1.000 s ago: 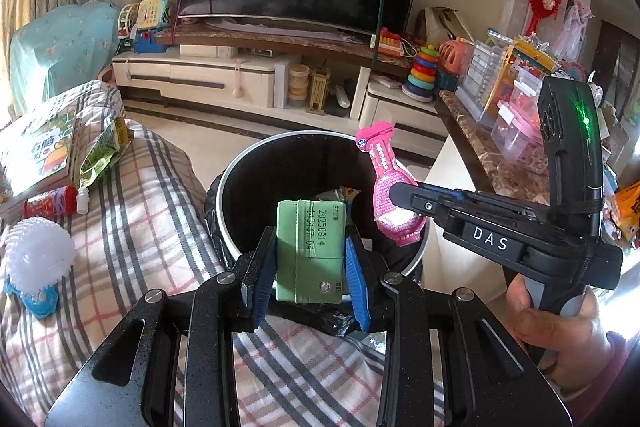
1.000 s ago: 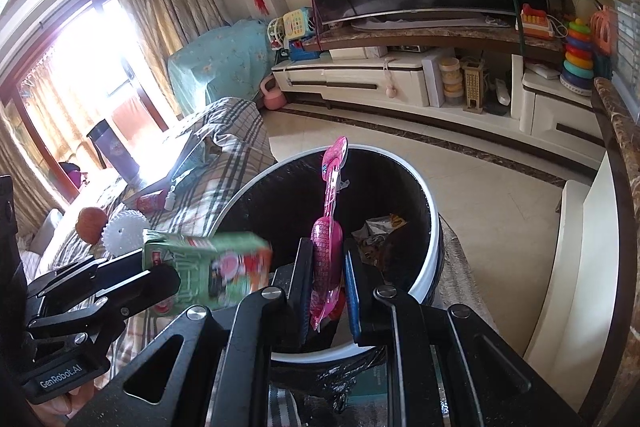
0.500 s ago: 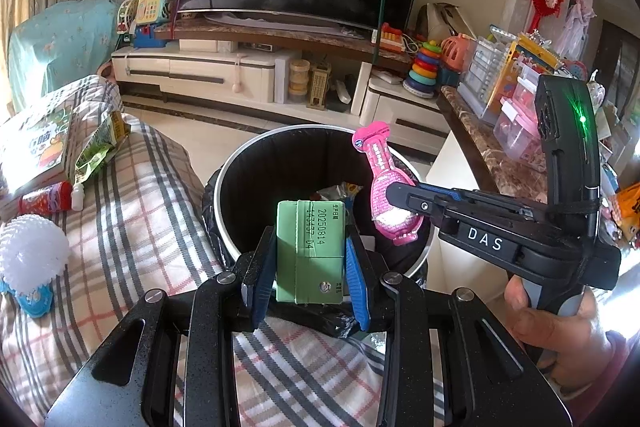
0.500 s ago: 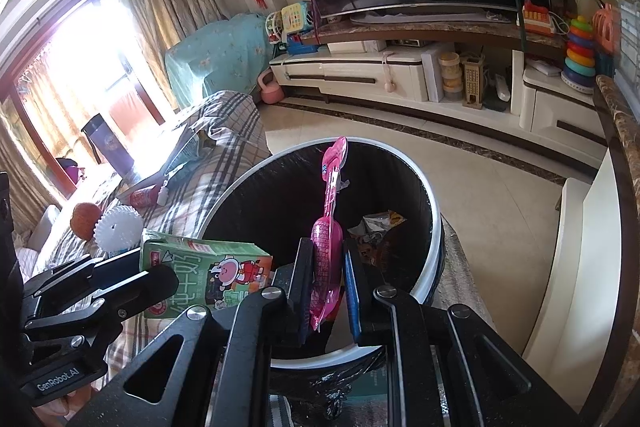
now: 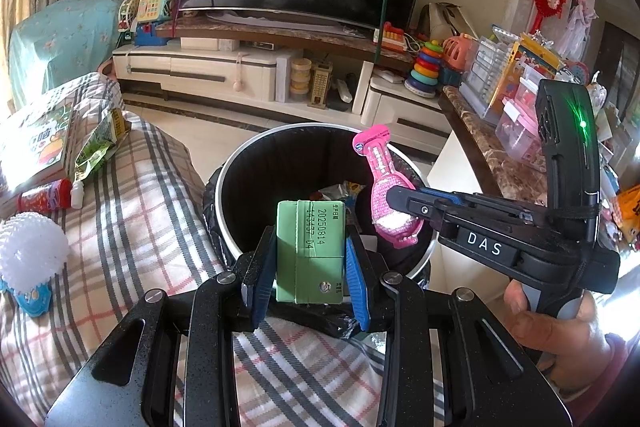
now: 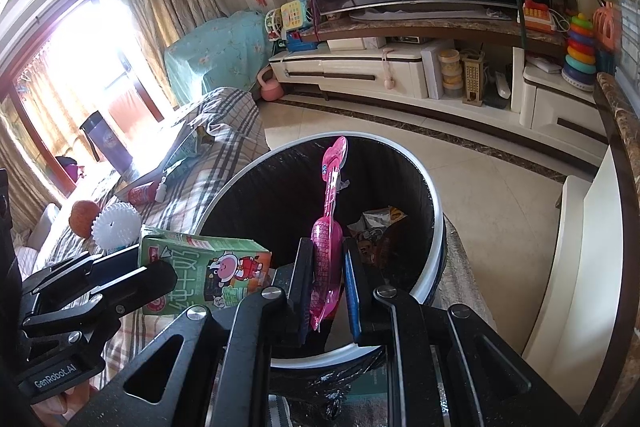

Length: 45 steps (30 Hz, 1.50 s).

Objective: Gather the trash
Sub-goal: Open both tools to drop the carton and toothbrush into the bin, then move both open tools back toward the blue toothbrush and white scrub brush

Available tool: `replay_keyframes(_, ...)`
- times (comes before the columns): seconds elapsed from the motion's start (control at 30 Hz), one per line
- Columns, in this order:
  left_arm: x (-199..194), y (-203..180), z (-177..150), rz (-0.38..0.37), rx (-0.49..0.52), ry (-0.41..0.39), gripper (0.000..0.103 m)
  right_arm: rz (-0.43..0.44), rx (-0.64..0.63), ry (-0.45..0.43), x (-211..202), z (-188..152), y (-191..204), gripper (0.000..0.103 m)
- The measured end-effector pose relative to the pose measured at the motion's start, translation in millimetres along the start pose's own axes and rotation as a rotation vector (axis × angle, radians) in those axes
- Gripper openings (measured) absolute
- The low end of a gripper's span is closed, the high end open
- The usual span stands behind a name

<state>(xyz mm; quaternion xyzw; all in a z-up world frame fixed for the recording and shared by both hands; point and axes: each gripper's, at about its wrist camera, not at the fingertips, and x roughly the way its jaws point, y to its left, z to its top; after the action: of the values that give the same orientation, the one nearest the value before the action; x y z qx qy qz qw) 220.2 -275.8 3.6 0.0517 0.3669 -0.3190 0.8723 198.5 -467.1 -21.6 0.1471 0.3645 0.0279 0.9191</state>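
My left gripper (image 5: pixel 310 269) is shut on a green milk carton (image 5: pixel 311 251), held at the near rim of a round black-lined trash bin (image 5: pixel 236 163). My right gripper (image 6: pixel 327 291) is shut on a pink plastic candy package (image 6: pixel 326 247), held upright over the bin (image 6: pixel 438 227). In the left wrist view the right gripper (image 5: pixel 394 197) reaches in from the right with the pink package (image 5: pixel 386 187) above the bin's right side. In the right wrist view the left gripper (image 6: pixel 160 275) holds the carton (image 6: pixel 204 273) at the bin's left edge. Wrappers (image 6: pixel 376 223) lie in the bin.
A plaid-covered sofa (image 5: pixel 132 211) lies left of the bin, with a white spiky ball (image 5: pixel 30 251), a small red bottle (image 5: pixel 50 193), a green wrapper (image 5: pixel 100 147) and a picture book (image 5: pixel 36 143). A marble counter (image 5: pixel 492 155) stands right. A TV cabinet (image 5: pixel 224 75) lies beyond.
Both grippers have moved slightly farther over the bin, still holding the carton and the pink package. Nothing has been let go.
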Motion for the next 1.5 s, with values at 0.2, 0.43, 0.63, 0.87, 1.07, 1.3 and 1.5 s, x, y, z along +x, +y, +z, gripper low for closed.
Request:
replay_keyframes(0.2,0.6,2.7,-0.1,0.001,-0.007,0.002,0.031,0.000,-0.003,0.004,3.2,-2.1,1.4,0.015)
replay_keyframes(0.43,2.1,5.5,0.4,0.002,-0.023,0.015,0.031,0.000,0.008,0.007,5.0,-2.2,-0.6,0.018)
replay_keyframes(0.63,-7.9,14.6,-2.7,0.007,-0.062,-0.001,0.060,0.032,0.046,-0.001,0.2,-3.4,-3.2,0.052)
replay_keyframes(0.87,-33.5,38.0,-21.3,0.037,-0.123,-0.021,0.073,0.077,0.056,-0.046,-17.0,-6.8,12.4,0.078)
replay_keyframes(1.07,-59.2,75.8,-50.4,0.089,-0.215,-0.020,0.075,0.133,0.024,-0.058,-26.8,-14.5,46.9,0.090)
replay_keyframes(1.3,-90.9,123.9,-82.8,0.162,-0.321,-0.031,0.075,0.178,-0.040,-0.006,-19.9,-27.0,96.6,0.097)
replay_keyframes(1.5,-116.6,158.7,-106.8,0.225,-0.383,-0.039,0.075,0.203,-0.094,0.021,-3.6,-34.2,131.5,0.097)
